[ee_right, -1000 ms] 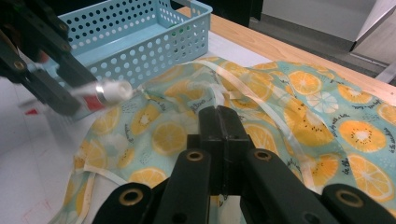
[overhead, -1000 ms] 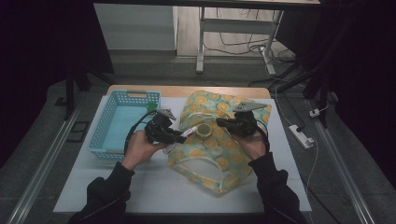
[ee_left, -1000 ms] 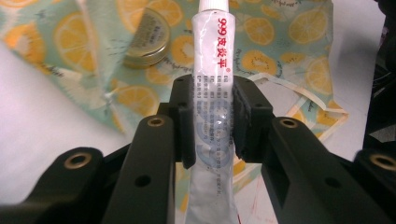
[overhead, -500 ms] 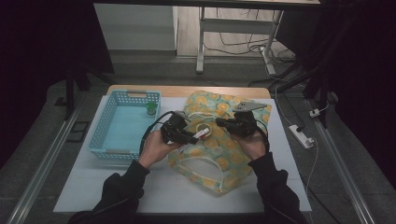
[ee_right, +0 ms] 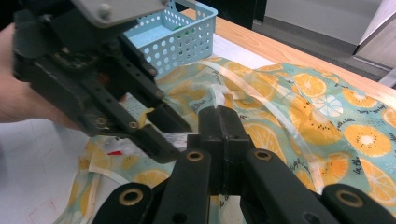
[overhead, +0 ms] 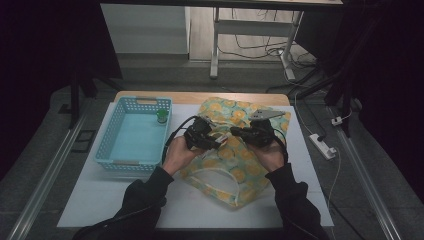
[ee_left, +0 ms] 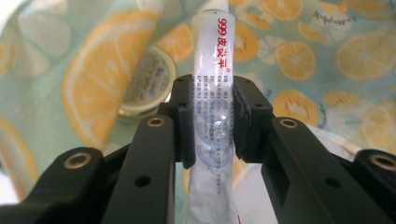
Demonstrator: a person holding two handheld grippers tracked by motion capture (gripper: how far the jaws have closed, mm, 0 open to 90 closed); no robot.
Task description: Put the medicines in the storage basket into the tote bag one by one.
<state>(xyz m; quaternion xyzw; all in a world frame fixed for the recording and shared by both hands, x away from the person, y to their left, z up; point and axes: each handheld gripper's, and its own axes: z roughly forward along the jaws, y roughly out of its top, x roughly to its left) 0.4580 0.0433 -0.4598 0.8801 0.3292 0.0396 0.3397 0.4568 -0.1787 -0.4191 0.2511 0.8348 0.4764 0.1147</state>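
Observation:
My left gripper is shut on a white tube with red and blue print, gripped across its middle. It hovers over a lemon-print cloth bag lying on the table. A round gold-rimmed tin lies among the bag's folds just beyond the tube. My right gripper faces the left one over the bag, jaws pressed together. Whether they pinch fabric I cannot tell. In the right gripper view the left gripper and the tube are right beside my jaws.
A light blue perforated basket stands to the left of the bag, with a small green item in its far right corner. A white mat covers the table. A power strip lies off the right edge.
My left gripper has carried the tube to the right, from beside the basket to over the bag, close to the right gripper. The right gripper has stayed put.

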